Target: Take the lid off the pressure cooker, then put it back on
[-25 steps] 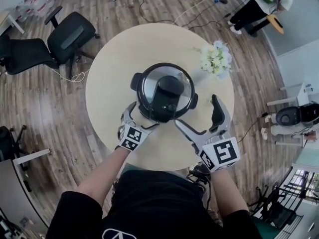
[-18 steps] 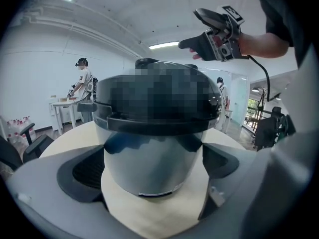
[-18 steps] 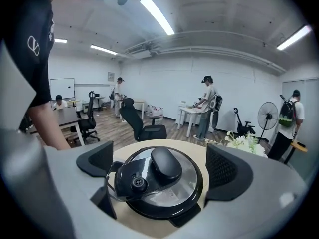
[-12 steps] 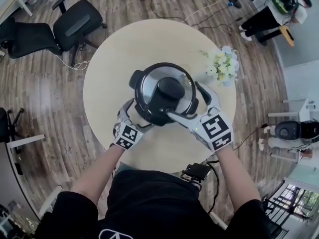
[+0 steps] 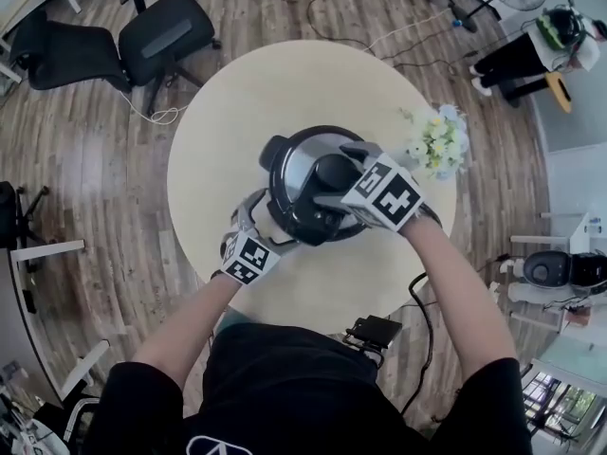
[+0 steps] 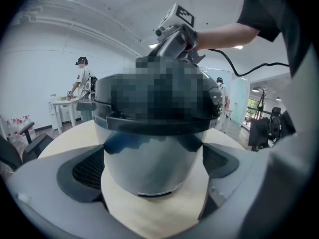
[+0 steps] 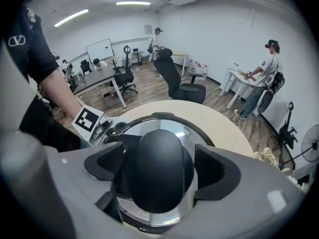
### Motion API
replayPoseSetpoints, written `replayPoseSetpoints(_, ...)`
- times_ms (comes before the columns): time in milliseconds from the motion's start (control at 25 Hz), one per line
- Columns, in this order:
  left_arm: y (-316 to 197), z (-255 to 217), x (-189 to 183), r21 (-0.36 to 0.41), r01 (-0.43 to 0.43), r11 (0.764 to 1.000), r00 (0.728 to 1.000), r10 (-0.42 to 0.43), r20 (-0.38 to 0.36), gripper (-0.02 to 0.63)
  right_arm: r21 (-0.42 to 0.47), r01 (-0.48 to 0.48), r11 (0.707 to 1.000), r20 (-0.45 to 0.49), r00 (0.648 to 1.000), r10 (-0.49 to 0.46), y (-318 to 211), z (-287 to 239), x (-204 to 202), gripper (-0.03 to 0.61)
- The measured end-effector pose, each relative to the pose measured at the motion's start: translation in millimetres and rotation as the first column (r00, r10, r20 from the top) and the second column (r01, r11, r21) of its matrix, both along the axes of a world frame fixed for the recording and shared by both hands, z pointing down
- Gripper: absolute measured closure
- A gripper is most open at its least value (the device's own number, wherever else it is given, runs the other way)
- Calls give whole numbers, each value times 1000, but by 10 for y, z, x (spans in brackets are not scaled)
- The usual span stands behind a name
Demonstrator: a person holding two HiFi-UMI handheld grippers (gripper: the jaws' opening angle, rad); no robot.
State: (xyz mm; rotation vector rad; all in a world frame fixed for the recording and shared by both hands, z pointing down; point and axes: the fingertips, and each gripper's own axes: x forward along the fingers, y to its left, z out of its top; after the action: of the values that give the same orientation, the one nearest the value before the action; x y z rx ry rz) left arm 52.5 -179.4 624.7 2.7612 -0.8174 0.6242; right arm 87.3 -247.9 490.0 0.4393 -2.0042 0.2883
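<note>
A steel pressure cooker (image 5: 289, 173) stands in the middle of the round table (image 5: 237, 102), its lid (image 7: 192, 131) on, with a black knob (image 7: 157, 168) on top. My right gripper (image 5: 340, 175) points down over the lid, and its jaws have just been closing. The knob lies between its pads (image 7: 212, 168), which stand close on either side without a clear press. At the near-left side, my left gripper (image 5: 268, 221) is low against the cooker's body (image 6: 149, 153), a pad (image 6: 87, 171) touching each side.
A vase of pale flowers (image 5: 434, 140) stands on the table right of the cooker. Black office chairs (image 5: 171, 31) are beyond the table's far left. A black box with cables (image 5: 375, 330) lies on the floor by my right side. People stand at desks in the background.
My right gripper has come from the table's near right up over the lid, tipped downward, and now straddles the knob with its jaws narrower. The left gripper and cooker have stayed put.
</note>
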Motion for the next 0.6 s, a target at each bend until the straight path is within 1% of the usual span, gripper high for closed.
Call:
replayPoseSetpoints(80,-3,-4,-7,-2,-1,1000,1000,1,-2,23,-30,12,999,-27,1000,-12,-9,66,-2,130)
replayPoseSetpoints(280,-17,-3,-34,-11,-1,1000,1000,1,-1,23,-70,26,997,-58,998,-30,-42,102,-30,195)
replayPoseSetpoints(360,-14,4,-31,-9,-1,1000,1000,1,-2,23,-73,30,997,-65,997,-35,-42,102,-25,235)
replayPoseSetpoints(480,-8,2,-31,-6,1,1000,1000,-1,-7,23,-68,28,997,-66,997,-33,-15,95,-35,260)
replayPoseSetpoints(520,-7,-3,-31,-6,1,1000,1000,-2,-8,23,-67,21,998,-66,998,-26,-10,89,-37,277)
replayPoseSetpoints(600,-7,-8,-25,-8,2,1000,1000,-2,-8,23,-68,-1,998,-70,998,-4,-13,82,-29,286)
